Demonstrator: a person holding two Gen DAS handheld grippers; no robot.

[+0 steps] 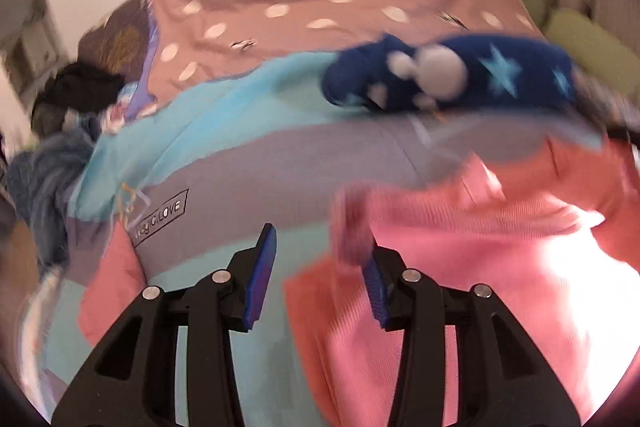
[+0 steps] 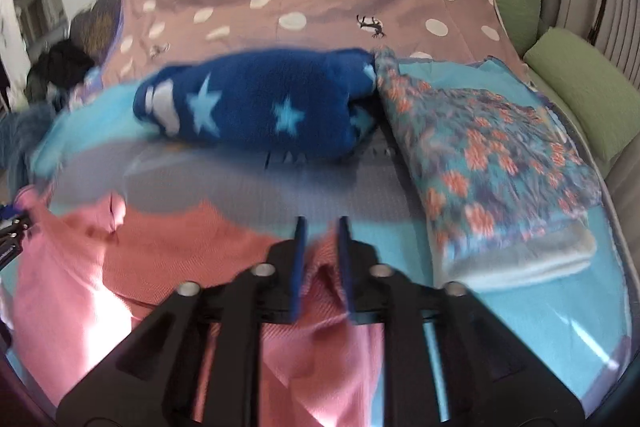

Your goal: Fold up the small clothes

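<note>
— Pink garment (image 2: 80, 291) lies on the bed (image 2: 560, 307), a ridge between the parted, unpinching right gripper (image 2: 320, 263).
— Left gripper (image 1: 316, 267) is spread, empty; flatten the fold before stacking.

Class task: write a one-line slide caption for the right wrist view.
Right tongs slightly parted over pink garment; folded blue star fleece beyond.

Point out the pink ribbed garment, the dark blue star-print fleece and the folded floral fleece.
Pink ribbed garment (image 2: 72, 287), right wrist view, its left panel.
Dark blue star-print fleece (image 2: 248, 107), right wrist view, middle.
Folded floral fleece (image 2: 500, 155), right wrist view, top face.
</note>
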